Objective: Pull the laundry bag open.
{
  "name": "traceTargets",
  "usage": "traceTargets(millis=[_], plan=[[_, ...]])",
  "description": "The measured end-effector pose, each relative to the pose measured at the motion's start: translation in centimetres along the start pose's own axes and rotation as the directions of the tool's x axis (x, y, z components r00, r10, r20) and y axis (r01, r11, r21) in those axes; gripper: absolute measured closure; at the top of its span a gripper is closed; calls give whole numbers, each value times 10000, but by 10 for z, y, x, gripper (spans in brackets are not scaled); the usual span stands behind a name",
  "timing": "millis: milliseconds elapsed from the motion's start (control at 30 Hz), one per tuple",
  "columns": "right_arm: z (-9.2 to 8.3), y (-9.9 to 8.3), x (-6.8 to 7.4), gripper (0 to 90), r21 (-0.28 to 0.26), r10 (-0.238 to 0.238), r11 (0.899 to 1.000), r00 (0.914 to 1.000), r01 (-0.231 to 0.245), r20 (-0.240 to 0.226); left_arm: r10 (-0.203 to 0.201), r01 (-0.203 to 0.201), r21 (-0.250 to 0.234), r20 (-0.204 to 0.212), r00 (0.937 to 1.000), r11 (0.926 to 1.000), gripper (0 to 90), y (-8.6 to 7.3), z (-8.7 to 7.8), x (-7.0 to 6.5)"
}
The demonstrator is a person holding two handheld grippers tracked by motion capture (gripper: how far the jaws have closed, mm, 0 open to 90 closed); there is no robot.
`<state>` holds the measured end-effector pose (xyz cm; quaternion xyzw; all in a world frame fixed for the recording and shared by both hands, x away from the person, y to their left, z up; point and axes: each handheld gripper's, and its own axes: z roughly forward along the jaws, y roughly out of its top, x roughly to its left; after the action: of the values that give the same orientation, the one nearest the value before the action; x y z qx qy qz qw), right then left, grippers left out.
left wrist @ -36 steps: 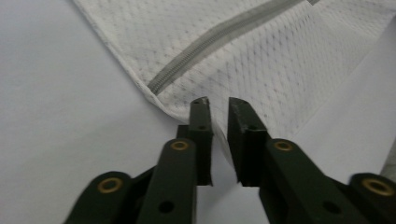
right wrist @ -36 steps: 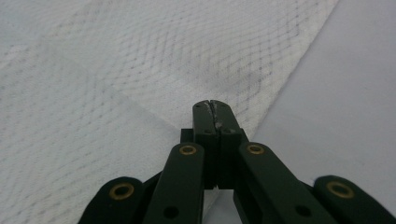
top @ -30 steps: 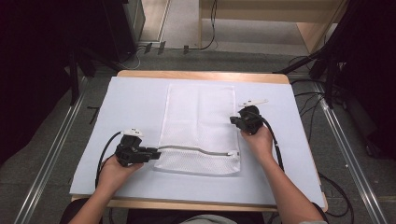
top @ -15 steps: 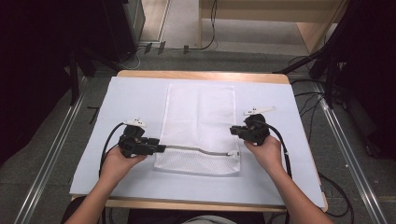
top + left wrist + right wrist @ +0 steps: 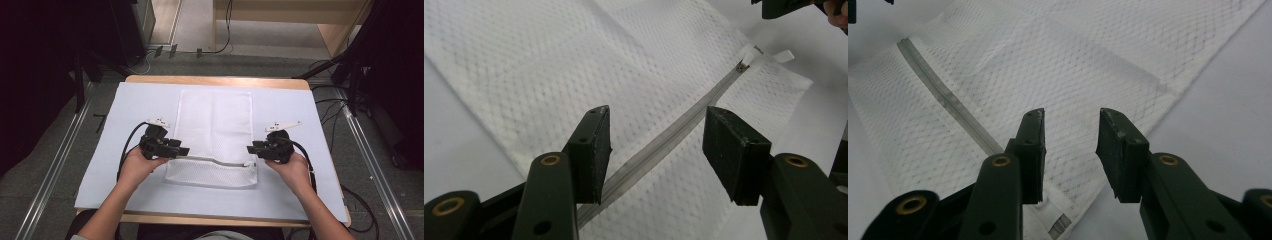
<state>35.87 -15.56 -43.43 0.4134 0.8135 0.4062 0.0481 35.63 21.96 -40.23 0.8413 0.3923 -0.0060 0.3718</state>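
Now your left hand-held gripper (image 5: pixel 183 149) and right hand-held gripper (image 5: pixel 251 149) sit at either end of the zipper (image 5: pixel 215 161) of a white mesh bag (image 5: pixel 215 125) lying flat on the counter (image 5: pixel 300 107). Both have just been opening, jaws apart, gripping nothing.

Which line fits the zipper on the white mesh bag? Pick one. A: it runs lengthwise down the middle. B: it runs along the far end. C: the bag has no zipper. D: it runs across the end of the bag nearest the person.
D: in the high view the zipper crosses the white mesh bag near its near end, between the two grippers.
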Motion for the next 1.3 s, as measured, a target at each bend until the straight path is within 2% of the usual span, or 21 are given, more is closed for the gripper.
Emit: traceTargets(millis=[133,233,333,433,600,667,733,967,1067,1233,1300], plan=[[1,-1,1,682,125,131,9998,9999,-131,-8,112,-112,13,148,9998,9999,459,9,8,-3],[0,-3,0,711,88,487,9988,9988,-486,-57,172,-172,1,372,9992,9999,500,15,15,-6],[-2,-5,-1,771,36,478,9988,9987,-479,150,311,-314,55,555,9980,9995,557,21,23,-12],[-2,-7,-1,821,89,569,9983,9982,-571,209,390,-394,52,659,9971,9992,639,25,32,-19],[2,-12,3,887,453,523,9975,9979,-539,372,794,-823,240,1015,9917,9963,850,30,45,-27],[4,-14,4,900,571,440,9973,9983,-462,385,742,-775,248,1138,9907,9967,897,32,51,-29],[6,-16,4,900,695,513,9961,9980,-538,373,717,-762,328,1235,9897,9966,900,34,58,-32],[15,-26,2,900,1267,536,9901,9970,-604,562,1134,-1269,878,1447,9830,9880,900,34,88,-49],[16,-28,3,900,1335,648,9885,9966,-711,509,1184,-1362,1081,1565,9805,9848,900,31,99,-53],[16,-31,7,900,1284,553,9899,9976,-604,428,1178,-1400,1263,1688,9786,9821,900,26,113,-58],[17,-32,7,900,1289,558,9899,9980,-593,307,1298,-1552,1507,1663,9775,9763,900,24,120,-61]])
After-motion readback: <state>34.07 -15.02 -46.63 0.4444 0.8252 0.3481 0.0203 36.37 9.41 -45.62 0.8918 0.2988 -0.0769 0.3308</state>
